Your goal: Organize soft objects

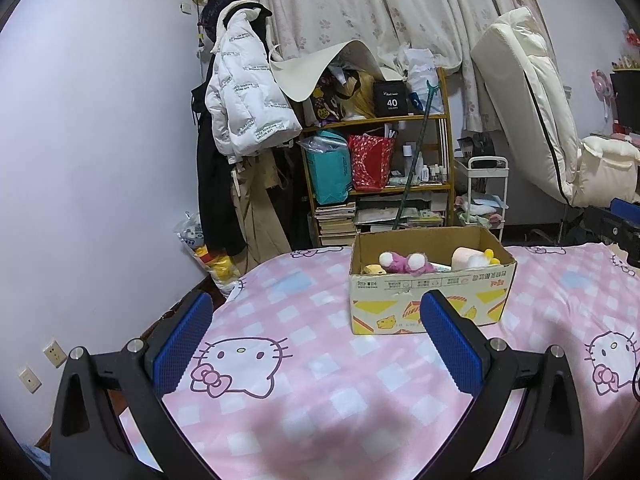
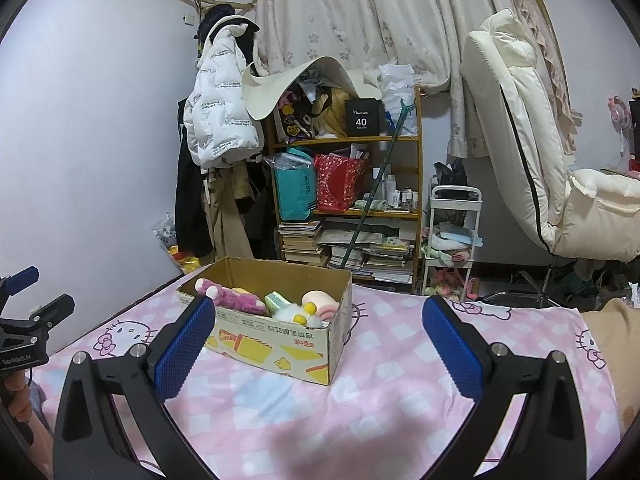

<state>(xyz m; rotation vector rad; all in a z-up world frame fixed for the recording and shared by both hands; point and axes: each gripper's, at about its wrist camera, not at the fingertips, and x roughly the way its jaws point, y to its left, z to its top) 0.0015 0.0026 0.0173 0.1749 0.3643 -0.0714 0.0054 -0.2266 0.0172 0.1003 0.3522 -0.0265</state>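
Observation:
A cardboard box (image 1: 432, 304) stands on the pink Hello Kitty bed cover (image 1: 280, 400). In it lie a purple plush toy (image 1: 404, 263), a pink roll-shaped plush (image 1: 464, 257), a white fluffy toy with yellow parts (image 1: 482, 259) and a small yellow plush (image 1: 374, 269). My left gripper (image 1: 318, 332) is open and empty, just short of the box's front left. In the right wrist view the box (image 2: 280, 344) shows the purple plush (image 2: 236, 298), a green item (image 2: 278, 302) and the pink plush (image 2: 320, 302). My right gripper (image 2: 320, 338) is open and empty, with the box between its fingers' lines.
Beyond the bed stand a cluttered wooden shelf (image 1: 380, 160), a coat rack with a white jacket (image 1: 244, 92), a small white trolley (image 2: 452, 240) and a cream recliner chair (image 2: 540, 160). The left gripper appears at the left edge of the right wrist view (image 2: 28, 320).

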